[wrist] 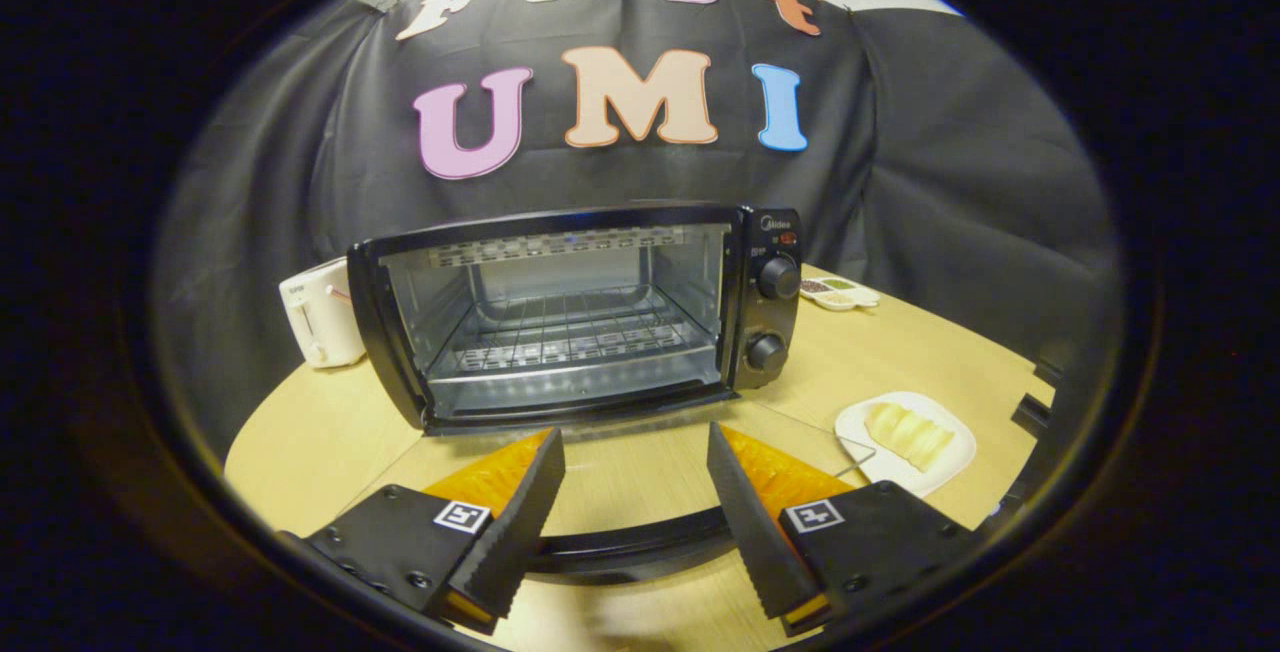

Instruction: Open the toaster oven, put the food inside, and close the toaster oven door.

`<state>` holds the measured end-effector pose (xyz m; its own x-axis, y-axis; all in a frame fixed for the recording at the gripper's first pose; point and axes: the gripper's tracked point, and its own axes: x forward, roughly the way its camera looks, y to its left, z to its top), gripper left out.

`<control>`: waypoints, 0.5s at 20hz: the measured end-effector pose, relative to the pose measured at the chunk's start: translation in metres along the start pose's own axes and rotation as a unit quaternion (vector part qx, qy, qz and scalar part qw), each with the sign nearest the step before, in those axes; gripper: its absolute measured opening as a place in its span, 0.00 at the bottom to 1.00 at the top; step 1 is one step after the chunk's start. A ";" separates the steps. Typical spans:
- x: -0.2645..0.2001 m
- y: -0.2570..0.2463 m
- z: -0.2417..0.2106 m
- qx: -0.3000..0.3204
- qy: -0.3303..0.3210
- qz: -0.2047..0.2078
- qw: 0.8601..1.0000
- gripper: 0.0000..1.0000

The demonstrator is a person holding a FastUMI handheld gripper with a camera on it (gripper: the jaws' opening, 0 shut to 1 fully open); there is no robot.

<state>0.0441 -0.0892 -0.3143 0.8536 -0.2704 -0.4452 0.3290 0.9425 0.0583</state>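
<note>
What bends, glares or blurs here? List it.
Gripper view: fisheye bows the table edge and toaster oven; soft glare on the open glass door lying flat; foreground between the open gripper fingers slightly blurred; food on its plate sharp.

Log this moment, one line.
door: open, flat | gripper: open over door, empty | food: on plate | oven: rack bare | next: fetch food

Toaster oven (575, 312) mouth open ahead of the spread claw (635, 452); lowered glass door (620, 472) lies between

Gripper (636, 447) with ridged jaws, screwed mounts, square black-and-white marker tags.
</note>
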 end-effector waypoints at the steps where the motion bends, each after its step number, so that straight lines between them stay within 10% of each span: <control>1: 0.001 -0.001 -0.008 -0.005 0.011 0.000 1.000 0.92; 10: 0.016 0.000 -0.026 0.011 0.027 0.004 1.000 0.94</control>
<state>0.0472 -0.0883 -0.3447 0.8338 -0.2516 -0.4913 0.3317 0.9398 0.0817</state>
